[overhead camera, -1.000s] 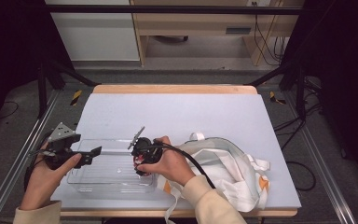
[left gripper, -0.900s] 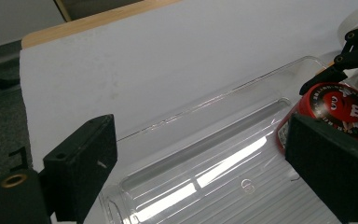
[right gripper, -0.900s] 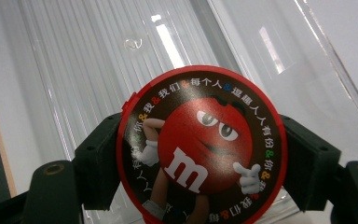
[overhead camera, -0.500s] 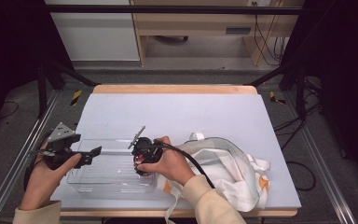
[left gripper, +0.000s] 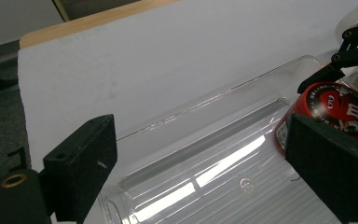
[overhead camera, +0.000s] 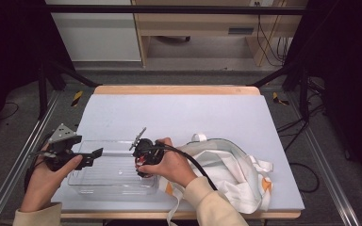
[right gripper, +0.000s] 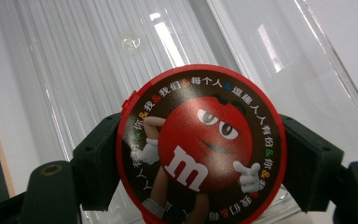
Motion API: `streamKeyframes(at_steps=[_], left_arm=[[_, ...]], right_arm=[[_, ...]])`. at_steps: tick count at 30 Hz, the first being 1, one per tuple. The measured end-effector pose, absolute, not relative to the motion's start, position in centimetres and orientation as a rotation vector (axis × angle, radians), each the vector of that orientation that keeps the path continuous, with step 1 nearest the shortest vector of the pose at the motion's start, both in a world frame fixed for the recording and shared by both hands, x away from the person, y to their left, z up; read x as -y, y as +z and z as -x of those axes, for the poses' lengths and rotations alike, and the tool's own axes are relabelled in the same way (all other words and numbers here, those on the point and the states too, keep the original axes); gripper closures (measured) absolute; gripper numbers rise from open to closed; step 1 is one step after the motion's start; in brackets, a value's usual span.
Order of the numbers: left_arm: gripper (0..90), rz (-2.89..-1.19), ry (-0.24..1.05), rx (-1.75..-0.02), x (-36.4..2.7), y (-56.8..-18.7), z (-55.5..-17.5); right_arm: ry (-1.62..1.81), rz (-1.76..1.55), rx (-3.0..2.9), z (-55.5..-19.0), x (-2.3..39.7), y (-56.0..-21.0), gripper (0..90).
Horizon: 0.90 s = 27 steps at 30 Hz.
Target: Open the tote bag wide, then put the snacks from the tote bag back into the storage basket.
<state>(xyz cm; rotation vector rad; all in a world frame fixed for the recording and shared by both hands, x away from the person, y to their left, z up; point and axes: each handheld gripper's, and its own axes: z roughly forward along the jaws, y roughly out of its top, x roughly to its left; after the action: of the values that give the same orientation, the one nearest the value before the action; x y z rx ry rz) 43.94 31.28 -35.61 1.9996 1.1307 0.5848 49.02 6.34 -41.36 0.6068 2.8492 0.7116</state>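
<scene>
Right tongs (right gripper: 200, 163) grip the red M&M's tub (right gripper: 200, 144) by its sides, low centre frame, over the clear plastic tray (overhead camera: 108, 181). Left tongs (left gripper: 205, 163) hang wide, empty, at the tray's left end. Next, I'd guess: lower it, let go.

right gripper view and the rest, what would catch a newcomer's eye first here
The red M&M's candy tub, its lid printed with a cartoon character, stands out at once: the right gripper has its jaws closed on its sides, over the right end of the clear plastic tray at the table's near edge. The left gripper hovers open at the tray's left end. A white tote bag lies crumpled right of the tray.
</scene>
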Motion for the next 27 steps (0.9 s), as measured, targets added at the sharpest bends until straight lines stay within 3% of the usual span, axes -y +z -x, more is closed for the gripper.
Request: streamKeyframes(at_steps=[5,9,27], left_arm=[[9.3,-1.995,0.584,-1.132,-31.3,-35.6,-43.9],[9.2,-1.997,0.585,-1.131,-31.4,-35.5,-43.9],[9.2,-1.994,0.59,-1.131,-31.5,-35.4,-43.8]], right_arm=[[0.713,-0.583,-2.831,-48.7,-6.4,-41.2,13.5],[0.717,-0.574,-2.818,-48.7,-6.3,-41.1,10.5],[0.809,-0.587,-2.784,-48.2,-5.8,-39.6,9.7]])
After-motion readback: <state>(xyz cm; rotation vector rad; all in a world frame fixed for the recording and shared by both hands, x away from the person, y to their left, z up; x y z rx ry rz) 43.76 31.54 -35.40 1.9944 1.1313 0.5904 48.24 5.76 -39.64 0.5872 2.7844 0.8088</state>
